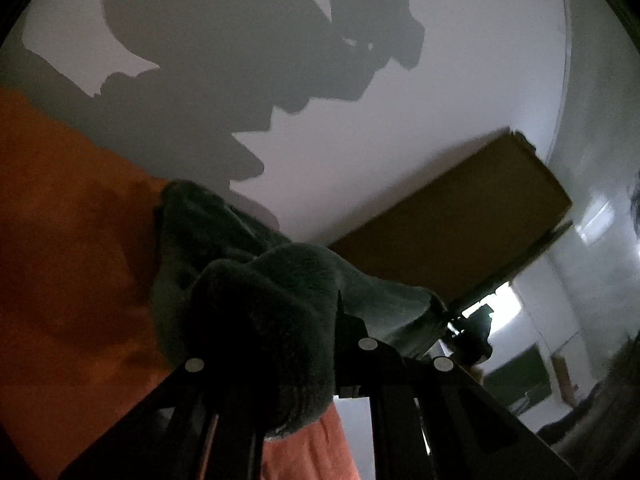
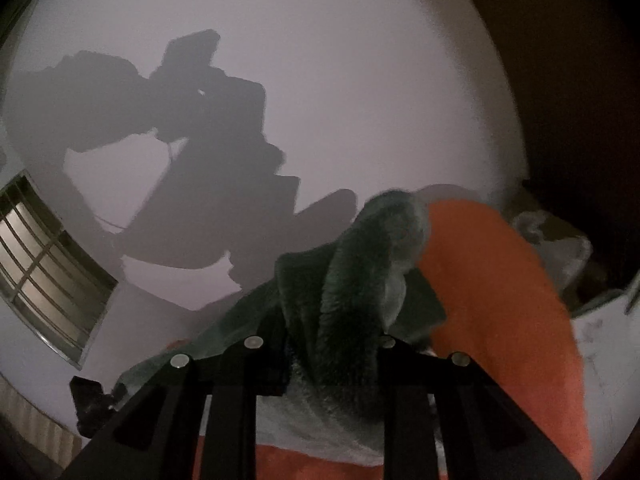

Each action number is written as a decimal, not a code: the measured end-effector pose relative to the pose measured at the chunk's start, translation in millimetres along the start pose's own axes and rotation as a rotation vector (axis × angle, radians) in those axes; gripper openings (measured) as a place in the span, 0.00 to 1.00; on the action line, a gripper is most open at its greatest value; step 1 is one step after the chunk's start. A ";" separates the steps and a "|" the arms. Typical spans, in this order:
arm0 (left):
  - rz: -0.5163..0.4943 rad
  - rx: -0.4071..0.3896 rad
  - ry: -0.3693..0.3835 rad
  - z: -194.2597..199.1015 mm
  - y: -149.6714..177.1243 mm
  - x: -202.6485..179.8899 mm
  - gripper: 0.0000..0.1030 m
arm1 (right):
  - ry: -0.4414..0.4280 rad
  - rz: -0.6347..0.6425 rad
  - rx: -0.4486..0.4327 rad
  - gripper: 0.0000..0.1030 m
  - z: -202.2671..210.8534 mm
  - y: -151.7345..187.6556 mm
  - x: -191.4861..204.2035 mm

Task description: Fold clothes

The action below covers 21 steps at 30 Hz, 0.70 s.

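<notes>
Both grippers, left point(image 1: 304, 328) and right point(image 2: 320, 344), we find clamped on soft, limp green fleece point(image 1: 256, 280); grip its edge at twelve o'clock.

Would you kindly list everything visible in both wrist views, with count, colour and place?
fleece garment: one, dark green, bunched in both grippers, also in right view
orange cloth: one, orange, beside and under the fleece; right of it in right view
wall: white, behind everything, with shadows of the grippers
board: one, brown, flat against the wall, right of left view
window: one, barred, left edge of right view
grey fabric: pale, blurred, far right of right view
left gripper: one, black, shut on the fleece garment
right gripper: one, black, shut on the fleece garment
</notes>
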<state>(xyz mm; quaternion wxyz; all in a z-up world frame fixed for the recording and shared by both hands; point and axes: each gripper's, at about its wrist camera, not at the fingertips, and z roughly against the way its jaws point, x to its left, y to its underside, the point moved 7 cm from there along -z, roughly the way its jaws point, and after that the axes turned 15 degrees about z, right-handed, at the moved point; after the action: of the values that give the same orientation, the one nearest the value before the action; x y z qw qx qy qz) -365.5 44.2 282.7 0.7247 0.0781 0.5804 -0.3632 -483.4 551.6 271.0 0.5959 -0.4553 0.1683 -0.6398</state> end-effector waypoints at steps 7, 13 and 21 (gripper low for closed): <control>-0.032 0.163 -0.144 -75.8 8.1 47.6 0.10 | 0.077 -0.097 0.217 0.19 -27.4 86.3 -71.7; -0.010 0.294 -0.357 -159.9 29.2 139.5 0.12 | 0.164 -0.209 0.386 0.19 -95.6 184.0 -162.2; 0.257 0.191 -0.292 -149.4 12.6 182.8 0.62 | 0.088 -0.265 0.419 0.47 -166.9 199.8 -192.2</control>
<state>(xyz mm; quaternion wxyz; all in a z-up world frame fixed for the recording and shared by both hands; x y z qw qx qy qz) -463.5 53.6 67.7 0.8308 0.1664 0.4172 -0.3287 -516.3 626.5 -42.0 0.5801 -0.3116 -0.0032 -0.7525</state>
